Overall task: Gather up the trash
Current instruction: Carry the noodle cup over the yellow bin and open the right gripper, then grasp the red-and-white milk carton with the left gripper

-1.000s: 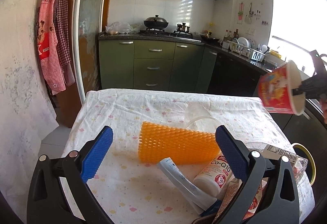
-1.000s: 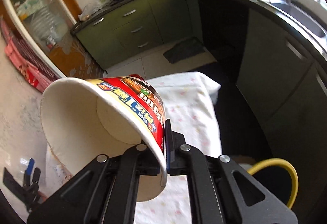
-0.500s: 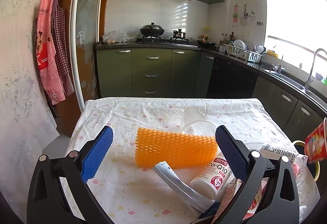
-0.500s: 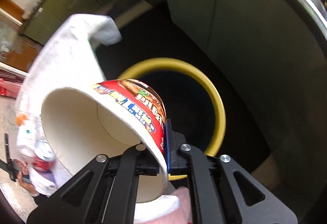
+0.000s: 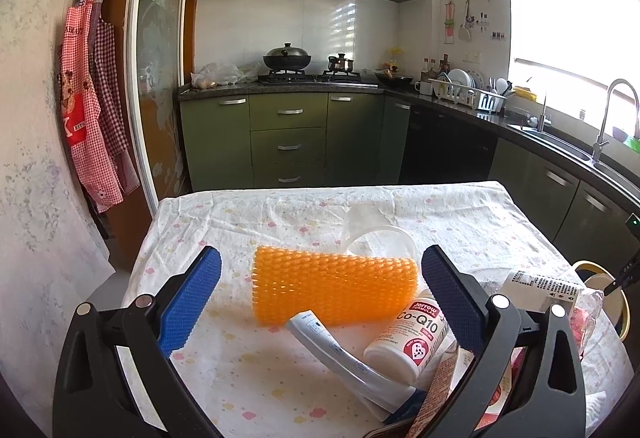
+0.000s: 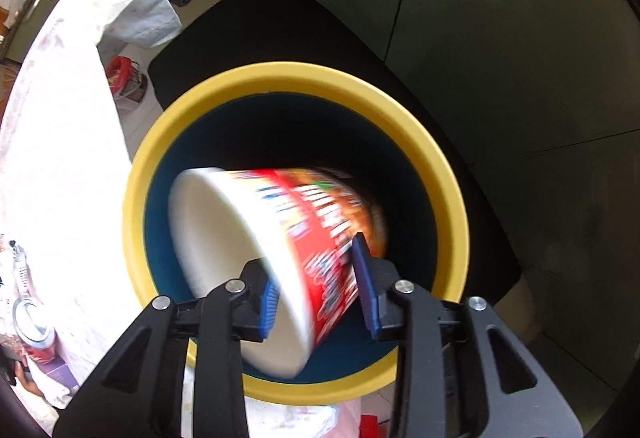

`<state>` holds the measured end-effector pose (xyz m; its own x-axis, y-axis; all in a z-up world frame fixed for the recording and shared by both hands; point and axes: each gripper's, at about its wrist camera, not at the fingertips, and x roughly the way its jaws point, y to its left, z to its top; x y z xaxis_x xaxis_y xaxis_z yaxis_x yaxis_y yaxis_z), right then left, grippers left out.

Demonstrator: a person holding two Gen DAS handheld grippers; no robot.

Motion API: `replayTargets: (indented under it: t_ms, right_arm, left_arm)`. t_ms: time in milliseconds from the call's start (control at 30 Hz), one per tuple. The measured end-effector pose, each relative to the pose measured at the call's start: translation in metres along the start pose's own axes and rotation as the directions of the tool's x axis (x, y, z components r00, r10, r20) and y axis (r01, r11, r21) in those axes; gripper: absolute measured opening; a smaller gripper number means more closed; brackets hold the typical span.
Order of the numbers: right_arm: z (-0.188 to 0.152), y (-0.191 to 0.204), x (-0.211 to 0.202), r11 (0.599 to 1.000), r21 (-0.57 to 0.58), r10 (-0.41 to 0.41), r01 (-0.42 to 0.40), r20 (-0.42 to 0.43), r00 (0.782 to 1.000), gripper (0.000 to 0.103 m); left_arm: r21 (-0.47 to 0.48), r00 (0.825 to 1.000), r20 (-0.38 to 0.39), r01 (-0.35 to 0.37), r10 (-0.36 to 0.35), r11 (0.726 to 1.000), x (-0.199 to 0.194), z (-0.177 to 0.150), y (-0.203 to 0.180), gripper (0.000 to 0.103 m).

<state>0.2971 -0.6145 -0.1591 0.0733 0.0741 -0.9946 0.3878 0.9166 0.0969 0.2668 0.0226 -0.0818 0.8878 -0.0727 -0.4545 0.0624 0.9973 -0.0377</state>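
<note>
The tabletop (image 5: 248, 370), covered with a flowered cloth, is seen from the left wrist; the trash left on it is gathered toward its near right part. Beside the tabletop, on the floor, a bin (image 6: 440, 166) with a yellow rim and a dark blue inside is seen from straight above by the right wrist.

Over the bin's mouth the noodle cup (image 6: 256, 250) is caught blurred, on its side, its open end turned toward the tabletop. The right gripper (image 6: 316, 290) is being opened: the cup's wall is between the fingers (image 6: 366, 278), but it is no longer pressed by them, so the cup is judged to be released and dropping.

On the tabletop an orange mesh sleeve (image 5: 334, 288) is lying between the spread, empty fingers of the left gripper (image 5: 320, 294), without being touched by them. Just beside it a white bottle (image 5: 408, 338) and a tube (image 5: 340, 354) are lying, with a clear cup (image 5: 376, 230) behind.

The risks are judged as follows. The tumbling cup could be caught on the bin's rim on the tabletop side and bounced to the floor. It could also be snagged by a finger while the gap is narrow. The light sleeve could be rolled away if it is nudged from one side only.
</note>
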Motion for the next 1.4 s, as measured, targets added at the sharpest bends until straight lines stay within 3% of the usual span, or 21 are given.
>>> replayTargets:
  t_ms: [233,433,600,733,800,933,1067,1167,1400]
  right_arm:
    - [-0.022,-0.007,-0.004,0.999,-0.017,0.032,-0.031,0.05,0.998,0.033]
    - [-0.059,0.003,-0.028,0.992,-0.074,0.111,-0.104,0.093,0.989,0.033]
    - [-0.09,0.018,-0.043,0.98,-0.148,0.152,-0.136,0.102,0.983,0.037]
    - [-0.103,0.026,-0.052,0.971,-0.187,0.172,-0.148,0.117,0.978,0.039]
    - [-0.103,0.033,-0.051,0.966,-0.204,0.183,-0.157,0.118,0.976,0.04]
    - [-0.113,0.035,-0.051,0.96,-0.221,0.203,-0.172,0.124,0.971,0.042]
    - [-0.121,0.034,-0.043,0.954,-0.229,0.224,-0.194,0.109,0.969,0.042]
    - [-0.125,0.032,-0.038,0.953,-0.224,0.229,-0.203,0.099,0.968,0.042]
    - [-0.125,0.028,-0.027,0.952,-0.214,0.241,-0.218,0.09,0.966,0.043]
  left_arm:
    - [0.017,1.0,-0.002,0.002,-0.002,1.0,0.0,-0.002,-0.004,0.099]
    - [0.022,1.0,-0.001,0.002,-0.002,1.0,0.0,-0.002,-0.006,0.099]
    - [0.014,0.999,-0.03,0.042,-0.041,0.999,-0.004,0.002,-0.01,0.099]
    - [0.063,0.991,-0.063,0.12,-0.116,0.991,-0.022,0.006,-0.021,0.099]
    - [0.114,0.976,-0.124,0.194,-0.18,0.974,-0.027,0.006,-0.03,0.099]
    - [0.261,0.919,-0.307,0.333,-0.249,0.906,-0.033,-0.005,-0.053,0.099]
    - [0.356,0.89,-0.391,0.383,-0.237,0.853,-0.037,-0.017,-0.069,0.095]
    - [0.378,0.87,-0.435,0.409,-0.231,0.83,-0.037,-0.024,-0.079,0.091]
    - [0.393,0.807,-0.559,0.46,-0.191,0.796,-0.006,-0.033,-0.094,0.067]
